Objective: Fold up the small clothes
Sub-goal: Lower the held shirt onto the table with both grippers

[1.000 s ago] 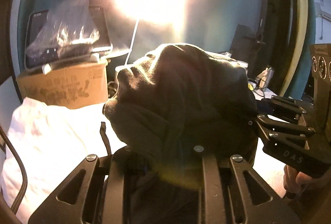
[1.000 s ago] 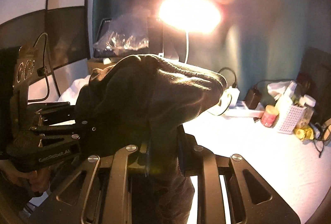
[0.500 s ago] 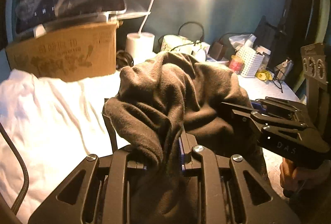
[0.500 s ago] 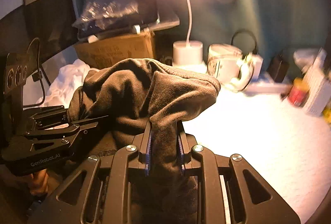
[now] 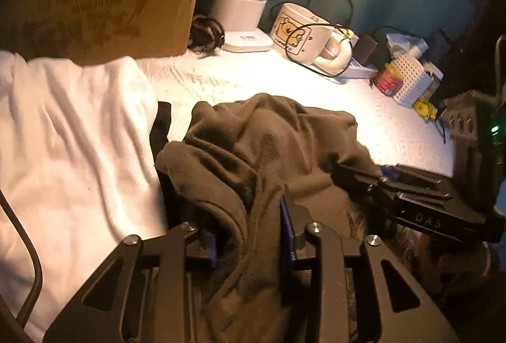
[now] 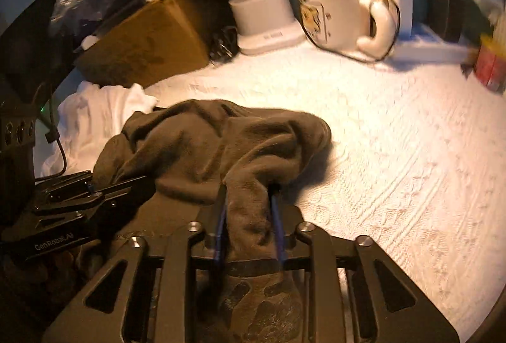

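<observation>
A dark brown garment [image 5: 268, 153] hangs bunched between both grippers, low over the white textured table cover [image 5: 395, 127]. My left gripper [image 5: 249, 232] is shut on a fold of it. My right gripper [image 6: 248, 216] is shut on another fold of the same garment [image 6: 221, 140]. Each gripper shows in the other's view: the right one [image 5: 411, 200] at the right, the left one [image 6: 79, 194] at the left, both close together. The garment's far edge droops toward the cover.
A pile of white cloth [image 5: 69, 153] lies at the left. Behind stand a cardboard box [image 5: 104, 10], a white lamp base [image 5: 240, 17], a bear mug [image 5: 303, 33], cables, a red jar [image 5: 389, 80] and a white basket [image 5: 411, 80].
Both grippers have come down with the garment from high in front of the lamp to just above the table cover. The views tilted downward. Both stayed shut on the cloth.
</observation>
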Available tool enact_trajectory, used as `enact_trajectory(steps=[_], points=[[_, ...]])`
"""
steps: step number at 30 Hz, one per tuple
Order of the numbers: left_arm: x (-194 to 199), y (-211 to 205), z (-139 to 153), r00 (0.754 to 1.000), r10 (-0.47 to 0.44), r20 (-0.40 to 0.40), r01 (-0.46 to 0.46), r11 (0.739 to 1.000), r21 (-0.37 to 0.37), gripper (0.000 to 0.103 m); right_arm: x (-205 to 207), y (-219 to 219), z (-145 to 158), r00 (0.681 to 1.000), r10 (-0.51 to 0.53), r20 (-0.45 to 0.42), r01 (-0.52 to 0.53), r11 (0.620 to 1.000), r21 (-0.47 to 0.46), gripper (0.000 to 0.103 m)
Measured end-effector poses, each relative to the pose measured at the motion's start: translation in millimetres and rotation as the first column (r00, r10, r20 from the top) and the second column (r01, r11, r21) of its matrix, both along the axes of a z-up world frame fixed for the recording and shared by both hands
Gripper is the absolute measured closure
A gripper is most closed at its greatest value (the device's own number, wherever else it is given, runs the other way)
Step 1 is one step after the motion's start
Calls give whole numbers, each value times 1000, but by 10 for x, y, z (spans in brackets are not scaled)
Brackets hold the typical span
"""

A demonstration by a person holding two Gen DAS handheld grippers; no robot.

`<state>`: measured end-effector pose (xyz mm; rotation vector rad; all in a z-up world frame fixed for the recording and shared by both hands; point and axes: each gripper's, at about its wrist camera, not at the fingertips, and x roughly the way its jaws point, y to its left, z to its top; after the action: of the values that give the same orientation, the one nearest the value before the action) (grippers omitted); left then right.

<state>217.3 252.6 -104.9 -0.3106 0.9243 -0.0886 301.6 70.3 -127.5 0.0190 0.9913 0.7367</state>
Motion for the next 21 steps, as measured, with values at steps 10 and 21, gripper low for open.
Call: enact_trajectory(steps=[10, 21], points=[[126, 50, 14, 1000, 8, -22, -8, 1000, -6, 64, 299, -30, 17, 998, 29, -51, -25, 997, 73, 70], [242, -7, 118, 1000, 26, 4, -26, 995, 101, 60, 185, 51, 216, 971, -21, 239, 46, 994, -100, 70]])
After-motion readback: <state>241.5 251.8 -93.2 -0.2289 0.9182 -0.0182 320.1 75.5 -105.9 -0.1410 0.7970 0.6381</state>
